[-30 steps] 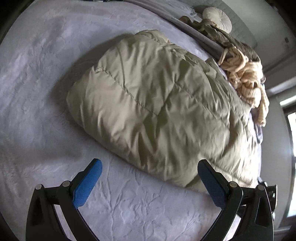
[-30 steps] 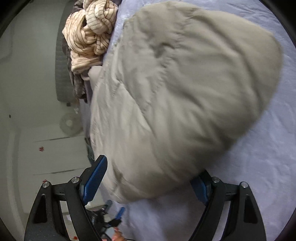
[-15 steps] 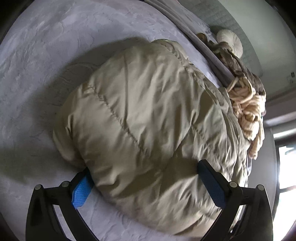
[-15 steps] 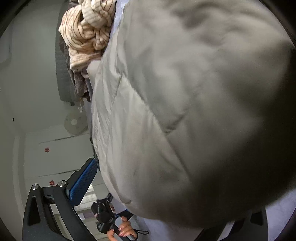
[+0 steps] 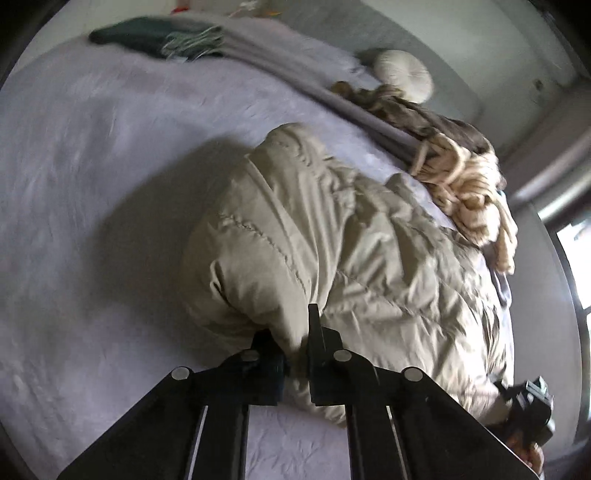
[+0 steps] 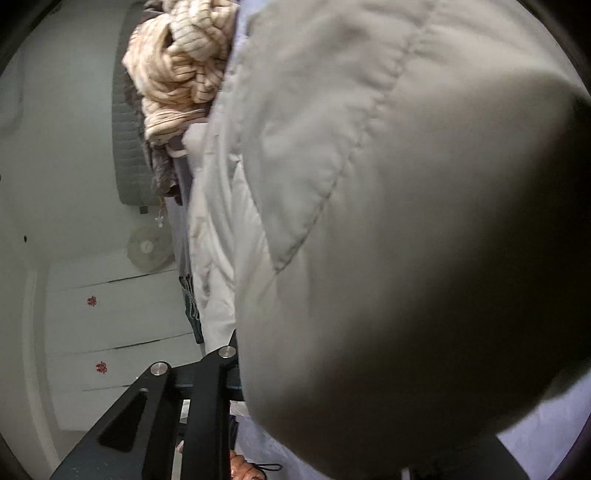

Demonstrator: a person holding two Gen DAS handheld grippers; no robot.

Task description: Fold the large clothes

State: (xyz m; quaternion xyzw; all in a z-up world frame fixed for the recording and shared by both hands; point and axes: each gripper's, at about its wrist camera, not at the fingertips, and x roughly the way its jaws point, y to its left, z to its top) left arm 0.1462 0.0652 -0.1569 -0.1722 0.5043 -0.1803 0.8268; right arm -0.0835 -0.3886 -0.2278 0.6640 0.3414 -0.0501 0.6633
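A beige puffer jacket point(image 5: 332, 258) lies folded in a bulky heap on the pale lilac bed point(image 5: 92, 184). My left gripper point(image 5: 295, 343) is shut on the jacket's near edge, fabric pinched between its fingers. In the right wrist view the jacket point(image 6: 388, 221) fills most of the frame and covers my right gripper point(image 6: 280, 373). Only its left finger point(image 6: 221, 369) shows, pressed against the fabric. Its jaws have closed in on the jacket. The right gripper also shows at the lower right of the left wrist view point(image 5: 528, 410).
A pile of cream striped clothes point(image 5: 465, 184) and dark garments lies behind the jacket at the bed's far side. A round cushion point(image 5: 406, 74) and a green blanket point(image 5: 147, 35) lie farther back. White drawers point(image 6: 110, 332) and a fan point(image 6: 147, 247) stand past the bed.
Both grippers moved in onto the jacket and closed on its near edge. The left went from wide open to shut on fabric, and the jacket now bunches up.
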